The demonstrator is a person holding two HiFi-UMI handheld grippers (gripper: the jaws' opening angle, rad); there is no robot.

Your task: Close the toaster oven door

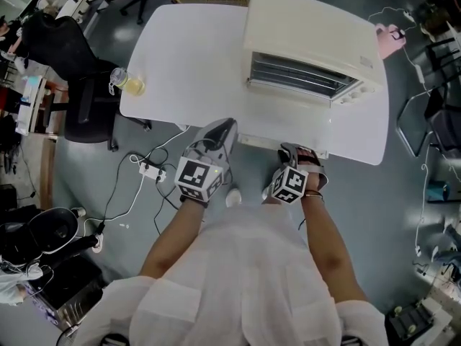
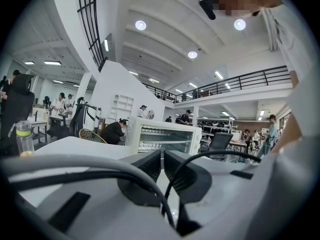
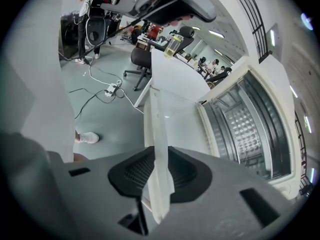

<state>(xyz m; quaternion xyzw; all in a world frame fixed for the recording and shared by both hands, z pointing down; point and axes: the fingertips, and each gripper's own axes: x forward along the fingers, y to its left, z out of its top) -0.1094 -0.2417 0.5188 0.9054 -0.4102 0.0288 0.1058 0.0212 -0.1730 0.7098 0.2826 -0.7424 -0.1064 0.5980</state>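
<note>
Nearest is the person's white shirt (image 1: 238, 280), with both forearms reaching out to the near edge of the bench (image 1: 187, 49). A bottle (image 1: 131, 83) of yellow drink stands near the bench's far left edge, well apart from the work. The left gripper (image 1: 227, 130) points roughly level across the bench toward the toaster oven (image 1: 310, 27); its jaws are narrowed almost together with nothing between them, and it takes no part. To its right, the right gripper (image 3: 159, 159) tips steeply down over the bench's near edge and holds the cream handle (image 3: 156, 119) of the door (image 1: 288, 121), the strip running straight between its pads. The door is down, reaching from the oven's open front toward the person, with the wire racks inside showing. The step in hand looks like the start of the close, with the grip taken and the door barely raised. The next move calls for swinging the handle up and away in an arc about the hinge, keeping the grip until the door meets the oven's front.
</note>
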